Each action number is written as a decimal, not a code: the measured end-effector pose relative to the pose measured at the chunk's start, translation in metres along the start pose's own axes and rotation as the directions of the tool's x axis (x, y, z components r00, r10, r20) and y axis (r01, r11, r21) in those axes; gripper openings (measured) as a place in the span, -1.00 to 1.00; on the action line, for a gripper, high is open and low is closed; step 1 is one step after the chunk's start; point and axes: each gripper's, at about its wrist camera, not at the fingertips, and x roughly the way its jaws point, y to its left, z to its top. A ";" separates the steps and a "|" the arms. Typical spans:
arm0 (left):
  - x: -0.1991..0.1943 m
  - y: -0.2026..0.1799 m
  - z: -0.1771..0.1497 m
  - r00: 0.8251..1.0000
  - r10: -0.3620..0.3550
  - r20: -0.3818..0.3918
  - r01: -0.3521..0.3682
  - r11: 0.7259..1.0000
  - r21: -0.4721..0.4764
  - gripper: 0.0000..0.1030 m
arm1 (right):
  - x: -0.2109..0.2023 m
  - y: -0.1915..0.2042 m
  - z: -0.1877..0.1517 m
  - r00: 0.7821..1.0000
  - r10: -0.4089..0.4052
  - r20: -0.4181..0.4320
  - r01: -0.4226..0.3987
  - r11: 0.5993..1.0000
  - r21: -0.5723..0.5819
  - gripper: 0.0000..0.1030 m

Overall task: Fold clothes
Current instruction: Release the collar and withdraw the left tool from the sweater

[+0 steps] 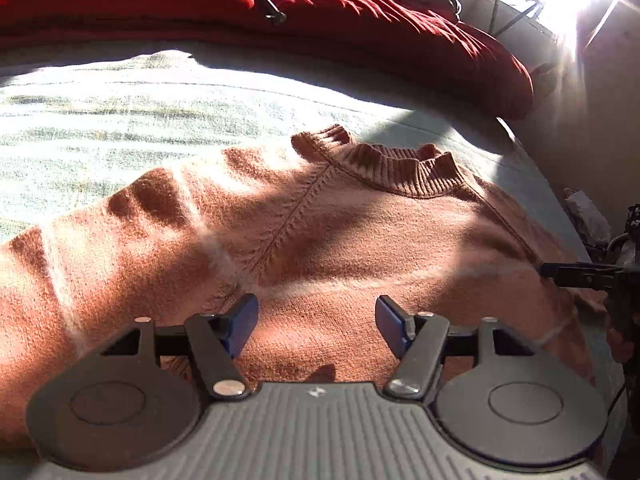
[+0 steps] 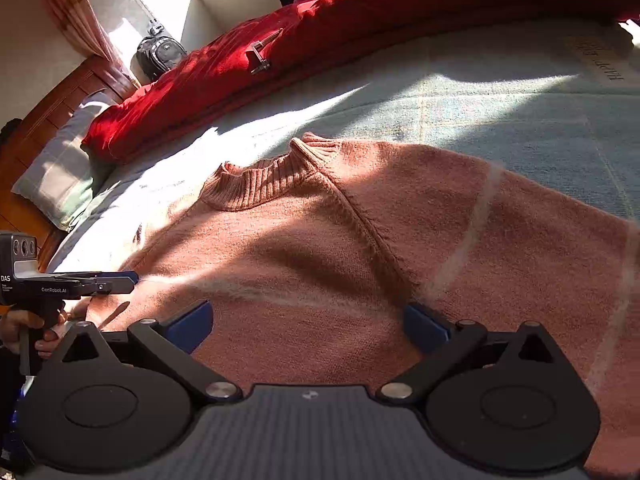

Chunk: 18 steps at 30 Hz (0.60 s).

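1. Garment position: the pink knit sweater (image 1: 320, 240) lies spread on the bed (image 1: 120, 100), filling the centre and lower half of both wrist views. Its ribbed collar (image 2: 260, 188) sits just above frame centre, and pale stripes cross the sleeves.
2. Left gripper (image 1: 316, 324): the fingers stand apart with only sweater fabric visible behind the gap. Nothing is clamped.
3. Right gripper (image 2: 308, 328): the fingers are spread wide above the sweater body. Nothing is clamped.
4. Surroundings: a red quilt (image 2: 320, 40) lies along the top of both frames, with a small metal part (image 1: 270, 2) resting on it. A pillow (image 2: 60, 168) sits at the left edge of the right wrist view.
5. Risk, single-layer grasp: the knit is thick and soft. Closing on the top layer alone is likely to lift one ply and bunch the fold.
6. Risk, uneven fold: hard sunlight and deep shadows hide the sleeve seams and hem. A misjudged edge probably yields a skewed crease.
7. Risk, snagging: a fingertip dragged across the loose knit may pull a loop or shift the whole garment over the bed.
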 end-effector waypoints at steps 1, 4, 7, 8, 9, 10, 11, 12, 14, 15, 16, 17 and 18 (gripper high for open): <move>-0.008 -0.010 -0.004 1.000 -0.003 0.019 0.003 1.000 0.021 0.37 | -0.004 0.012 -0.003 1.000 -0.029 0.005 0.029 0.999 -0.031 1.00; -0.016 -0.038 -0.028 0.997 -0.016 0.075 0.007 0.994 0.112 0.55 | -0.011 0.049 -0.016 0.996 -0.085 0.031 0.089 0.985 -0.147 1.00; -0.004 -0.044 -0.054 0.991 0.096 0.095 -0.110 0.981 0.158 0.55 | 0.007 0.072 -0.038 0.988 -0.152 -0.005 0.147 0.965 -0.217 1.00; 0.000 -0.038 -0.062 0.987 0.126 0.094 -0.139 0.980 0.142 0.54 | 0.016 0.075 -0.048 0.982 -0.190 -0.002 0.184 0.953 -0.239 1.00; 0.000 -0.034 -0.070 0.984 0.143 0.103 -0.155 0.980 0.125 0.54 | 0.025 0.079 -0.058 0.974 -0.228 0.012 0.223 0.938 -0.266 1.00; -0.006 -0.030 -0.077 0.983 0.133 0.129 -0.147 0.984 0.103 0.54 | 0.027 0.083 -0.066 0.967 -0.250 0.044 0.252 0.924 -0.287 1.00; -0.012 -0.027 -0.083 0.981 0.130 0.146 -0.143 0.986 0.082 0.54 | 0.028 0.087 -0.073 0.960 -0.266 0.082 0.278 0.910 -0.306 1.00; -0.019 -0.024 -0.088 0.979 0.138 0.147 -0.149 0.987 0.065 0.54 | 0.027 0.087 -0.077 0.957 -0.270 0.104 0.288 0.911 -0.295 1.00; -0.031 -0.019 -0.098 0.977 0.154 0.145 -0.160 0.987 0.030 0.54 | 0.023 0.081 -0.077 0.961 -0.252 0.116 0.273 0.932 -0.240 1.00; -0.038 -0.016 -0.103 0.978 0.159 0.138 -0.162 0.987 0.016 0.54 | 0.022 0.080 -0.076 0.962 -0.247 0.120 0.268 0.936 -0.227 1.00; -0.043 -0.015 -0.107 0.978 0.160 0.132 -0.162 0.987 0.007 0.54 | 0.022 0.079 -0.076 0.962 -0.243 0.123 0.265 0.939 -0.218 1.00; -0.048 -0.014 -0.109 0.979 0.161 0.128 -0.163 0.987 0.001 0.55 | 0.022 0.080 -0.076 0.961 -0.247 0.125 0.270 0.936 -0.224 1.00; -0.053 -0.015 -0.109 0.978 0.162 0.128 -0.163 0.987 -0.004 0.55 | 0.023 0.081 -0.076 0.959 -0.254 0.127 0.278 0.932 -0.235 1.00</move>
